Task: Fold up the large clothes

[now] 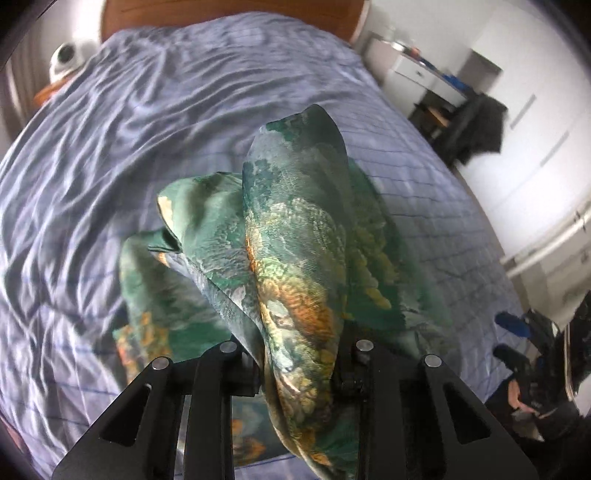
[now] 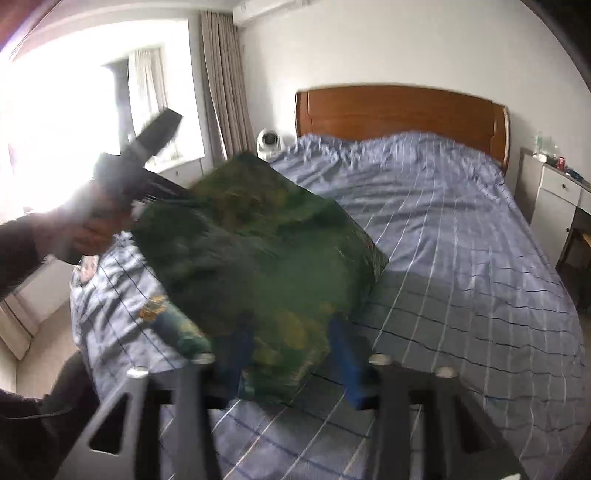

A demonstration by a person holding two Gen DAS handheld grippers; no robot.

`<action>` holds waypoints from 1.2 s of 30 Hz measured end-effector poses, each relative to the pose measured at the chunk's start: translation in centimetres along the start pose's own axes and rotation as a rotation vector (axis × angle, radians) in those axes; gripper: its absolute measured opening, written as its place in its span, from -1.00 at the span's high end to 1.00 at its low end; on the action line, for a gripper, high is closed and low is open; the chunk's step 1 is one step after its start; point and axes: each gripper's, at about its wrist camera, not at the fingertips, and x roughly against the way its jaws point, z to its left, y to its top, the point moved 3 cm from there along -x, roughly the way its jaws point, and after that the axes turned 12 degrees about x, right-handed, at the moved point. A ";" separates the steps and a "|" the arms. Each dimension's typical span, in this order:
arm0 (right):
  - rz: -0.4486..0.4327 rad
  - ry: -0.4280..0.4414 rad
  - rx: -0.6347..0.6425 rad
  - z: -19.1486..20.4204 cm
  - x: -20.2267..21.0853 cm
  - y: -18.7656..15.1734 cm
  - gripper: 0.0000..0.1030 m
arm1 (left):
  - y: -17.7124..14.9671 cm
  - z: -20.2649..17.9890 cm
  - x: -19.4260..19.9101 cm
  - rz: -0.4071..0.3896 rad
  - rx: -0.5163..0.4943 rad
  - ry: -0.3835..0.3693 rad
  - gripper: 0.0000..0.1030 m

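— Two grippers working one green patterned garment (image 1: 295, 236) over the blue checked bed (image 1: 110, 129)?

— Yes. Left gripper (image 1: 299, 369) is pinching a bunched fold, lower centre of its frame, jaws narrow on the cloth.

— Right one?

— Right gripper (image 2: 291, 354) is blurring; blue fingers (image 2: 347, 365) are flanking the garment's lower edge, centre frame. Can't tell whether they're pressing it.

— Background?

— Wooden headboard (image 2: 399, 107) is sitting upper right.

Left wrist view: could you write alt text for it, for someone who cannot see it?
A green patterned garment rises bunched up between the black left tongs, which are clamped on it, above a bed with a wrinkled blue checked sheet. A wooden headboard lies beyond, and the right tongs show at the right edge.
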 end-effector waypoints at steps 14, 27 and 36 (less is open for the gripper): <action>0.260 0.152 -0.033 6.6 -17.0 -1.3 0.29 | -4.5 12.3 -4.4 -0.010 0.265 -0.103 0.41; 0.352 0.187 -0.072 5.3 -17.0 4.8 0.29 | -6.0 13.6 -4.0 -0.039 0.276 -0.141 0.36; 0.344 0.149 -0.098 4.2 -25.3 13.3 0.29 | -6.5 13.1 -3.9 -0.049 0.245 -0.111 0.34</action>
